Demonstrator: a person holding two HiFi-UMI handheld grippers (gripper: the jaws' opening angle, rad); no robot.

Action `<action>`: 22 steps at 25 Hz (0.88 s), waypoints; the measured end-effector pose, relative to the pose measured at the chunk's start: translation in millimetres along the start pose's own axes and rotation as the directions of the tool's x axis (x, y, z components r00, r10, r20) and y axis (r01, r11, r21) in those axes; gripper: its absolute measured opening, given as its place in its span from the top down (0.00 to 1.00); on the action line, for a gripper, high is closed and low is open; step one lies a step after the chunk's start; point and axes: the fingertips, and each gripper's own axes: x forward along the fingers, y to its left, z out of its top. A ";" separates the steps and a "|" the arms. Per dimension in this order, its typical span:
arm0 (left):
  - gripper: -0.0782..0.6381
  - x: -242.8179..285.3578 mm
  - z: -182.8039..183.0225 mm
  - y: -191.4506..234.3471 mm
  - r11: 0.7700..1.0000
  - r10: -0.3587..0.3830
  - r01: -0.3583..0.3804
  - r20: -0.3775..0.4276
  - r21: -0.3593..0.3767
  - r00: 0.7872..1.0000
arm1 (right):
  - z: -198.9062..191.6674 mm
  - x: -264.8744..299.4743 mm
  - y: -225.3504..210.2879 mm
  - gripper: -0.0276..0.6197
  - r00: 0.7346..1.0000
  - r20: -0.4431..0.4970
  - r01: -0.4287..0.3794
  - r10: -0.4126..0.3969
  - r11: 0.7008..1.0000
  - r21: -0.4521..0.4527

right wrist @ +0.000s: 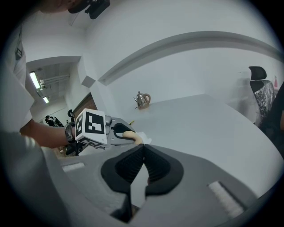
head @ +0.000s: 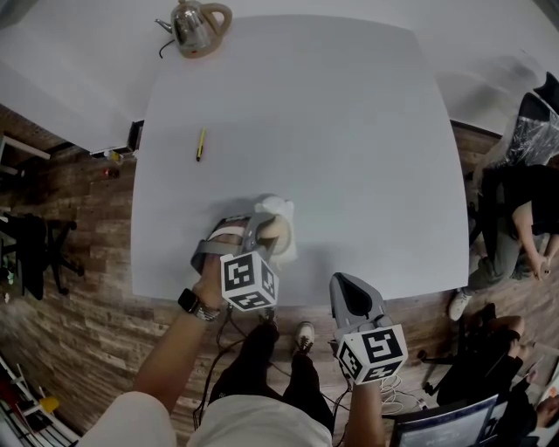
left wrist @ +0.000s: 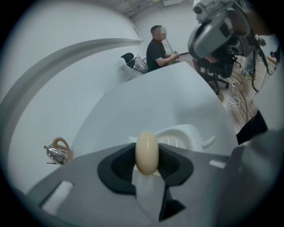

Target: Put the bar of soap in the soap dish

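A cream oval bar of soap (left wrist: 146, 152) stands on edge between the black pads of my left gripper (left wrist: 146, 157), which is shut on it. Just beyond it on the white table lies the white soap dish (left wrist: 179, 135) with a slotted floor. From the head view, the left gripper (head: 262, 234) holds the soap (head: 270, 230) over the near end of the dish (head: 281, 216), close to the table's front edge. My right gripper (right wrist: 143, 153) is shut with nothing in it and hangs off the table's front edge (head: 356, 299). It looks toward the left gripper (right wrist: 119, 133).
A metal kettle (head: 197, 26) stands on a wooden base at the table's far left corner. A yellow pen (head: 201, 144) lies left of the middle. A seated person (head: 524, 218) and office chairs are to the right of the table (head: 349, 157).
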 end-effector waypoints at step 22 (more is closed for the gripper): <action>0.69 -5.1 -2.0 -9.9 0.995 -0.074 0.073 -0.006 -0.071 0.997 | -5.7 -7.9 -1.9 0.95 1.000 0.011 0.011 -0.012 0.999 0.034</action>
